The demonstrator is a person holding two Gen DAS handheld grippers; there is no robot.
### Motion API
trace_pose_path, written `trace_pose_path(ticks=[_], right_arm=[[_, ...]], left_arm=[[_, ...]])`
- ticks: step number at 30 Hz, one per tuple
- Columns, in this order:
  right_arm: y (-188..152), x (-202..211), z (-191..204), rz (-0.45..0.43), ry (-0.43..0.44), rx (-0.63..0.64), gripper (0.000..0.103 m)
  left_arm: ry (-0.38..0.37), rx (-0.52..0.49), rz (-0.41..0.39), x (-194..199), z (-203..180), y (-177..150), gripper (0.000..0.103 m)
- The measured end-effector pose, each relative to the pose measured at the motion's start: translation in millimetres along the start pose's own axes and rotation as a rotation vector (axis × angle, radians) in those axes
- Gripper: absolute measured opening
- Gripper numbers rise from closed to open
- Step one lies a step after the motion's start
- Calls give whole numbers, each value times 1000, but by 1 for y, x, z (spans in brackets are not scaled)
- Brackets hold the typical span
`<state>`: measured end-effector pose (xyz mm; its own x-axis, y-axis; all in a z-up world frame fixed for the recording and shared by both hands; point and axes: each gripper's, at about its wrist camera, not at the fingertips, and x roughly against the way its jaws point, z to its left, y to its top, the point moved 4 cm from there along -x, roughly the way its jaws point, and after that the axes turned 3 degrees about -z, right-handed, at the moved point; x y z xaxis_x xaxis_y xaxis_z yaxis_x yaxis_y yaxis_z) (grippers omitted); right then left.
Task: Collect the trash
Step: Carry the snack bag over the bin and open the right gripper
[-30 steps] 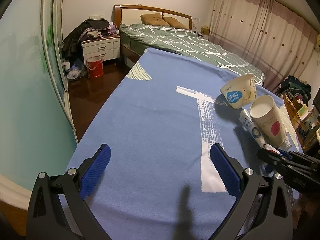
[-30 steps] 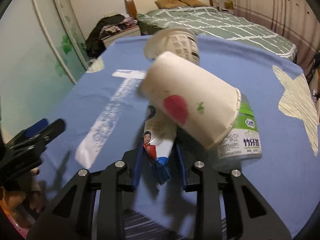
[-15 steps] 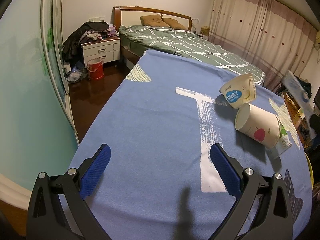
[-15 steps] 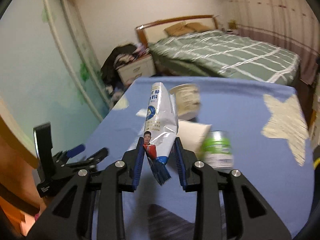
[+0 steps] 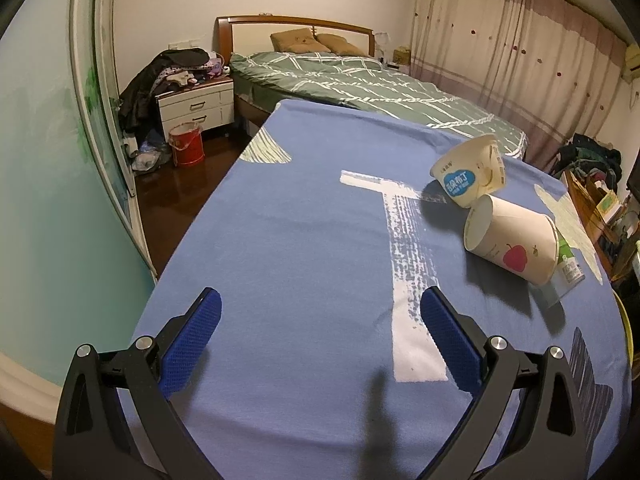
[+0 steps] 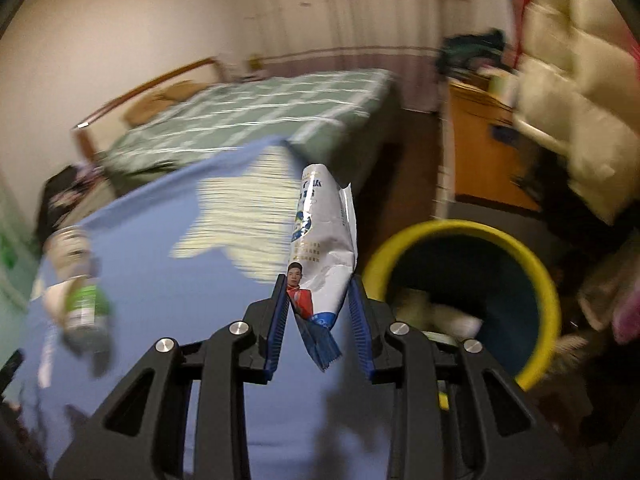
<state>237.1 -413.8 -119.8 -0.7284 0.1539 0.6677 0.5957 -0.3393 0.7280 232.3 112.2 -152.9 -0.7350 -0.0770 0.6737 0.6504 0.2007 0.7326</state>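
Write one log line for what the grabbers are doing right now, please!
right hand-held gripper: shut on white snack wrapper | near yellow-rimmed bin | left hand-held gripper: open, empty, above blue cloth | paper cups left

A bed with a green checked quilt (image 5: 360, 84) and wooden headboard fills the upper centre of the left view; two tan pillows (image 5: 316, 42) lie at its head; a white two-drawer nightstand (image 5: 196, 106) heaped with dark clothes stands upper left, a small red bucket (image 5: 187, 144) on the dark wooden floor below it; pinkish dotted curtains (image 5: 500, 48) hang upper right.
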Motion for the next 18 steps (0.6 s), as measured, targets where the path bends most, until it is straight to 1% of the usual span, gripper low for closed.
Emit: trace_pose_path(ticks=[3,6,8,9,10,11,14,18], right_arm=[[-2,-8,-41,19,-58,-47,30],[-4,-18,-65,32,-108,-83,31],[-5,-22,-72,32,-133,-91,31],[-6,-24,-78,30,-134,-96,34],[-7,-27,-81,27,-134,-100,39],[-8,-28,-81,25,-130,-100,40],[-8,-29,-80,6,-124,-83,41],[-8,-30,-72,-4,-122,-49,42]], left_arm=[[-14,-13,17,-4,-6,-1,98],[-25,-22,23,-5,-12,-1,98],[-31,-31,26,-6,-16,-2,98],[-33,-34,26,-6,-18,-2,98],[-38,-41,26,-7,-22,-3,98],[-41,-46,27,-7,-24,-3,98],[-56,-66,29,-7,-33,-4,98],[-106,-107,42,-8,-54,-3,98]])
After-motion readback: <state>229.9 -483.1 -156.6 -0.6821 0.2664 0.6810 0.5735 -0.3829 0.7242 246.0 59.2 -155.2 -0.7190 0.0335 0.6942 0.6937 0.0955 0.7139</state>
